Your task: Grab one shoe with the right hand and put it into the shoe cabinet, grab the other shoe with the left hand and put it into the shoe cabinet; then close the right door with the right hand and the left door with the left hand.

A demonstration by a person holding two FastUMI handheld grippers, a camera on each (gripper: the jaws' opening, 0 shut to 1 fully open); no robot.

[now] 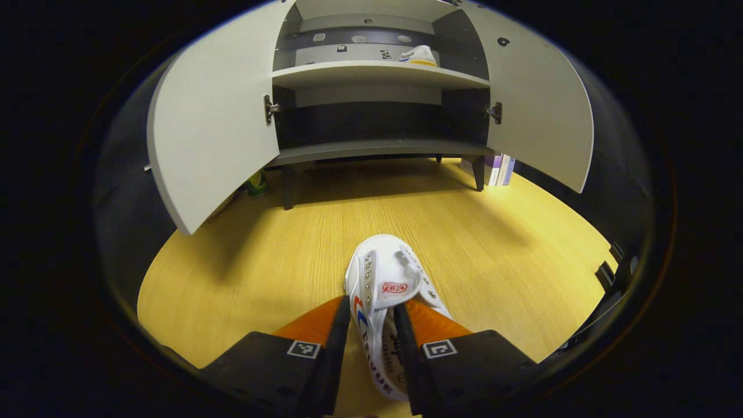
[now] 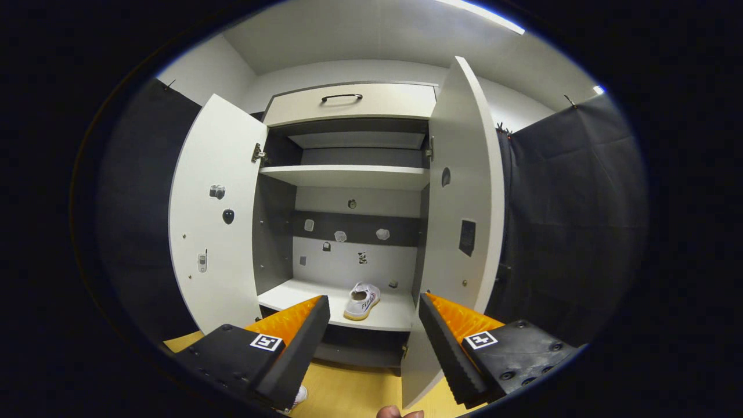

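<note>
**A:** What is the left gripper view showing?

**B:** The left gripper (image 1: 372,325) is pointing down at a wooden floor (image 1: 232,278). Its two fingers (image 1: 339,337) are pinching a white canvas sneaker (image 1: 386,284), one finger pressing on each side near the heel, with the toe pointing away toward the shoe cabinet (image 1: 377,75). The sneaker is lying on the floor, well apart from the cabinet. Both cabinet doors are standing wide open: the left door (image 1: 209,128) and the right door (image 1: 540,110) are swinging outward. A second white sneaker (image 1: 418,56) is sitting on the middle shelf (image 1: 377,74), toward its right end. Some books (image 1: 500,169) are standing on the floor just beside the cabinet's right leg.

**A:** And the right gripper view?

**B:** The right gripper (image 2: 374,316) is hanging in front of the open cabinet (image 2: 348,174), its fingers (image 2: 302,342) spreading wide apart and gripping nothing. Between them, farther off, the white sneaker (image 2: 363,301) is resting on the shelf (image 2: 302,297), toe toward the viewer. A drawer with a dark handle (image 2: 341,97) is sitting at the cabinet's top. Small stickers are dotting the back panel and the inside of the left door (image 2: 217,220). The right door (image 2: 464,232) is standing edge-on, just beside the gripper's right finger.
</note>
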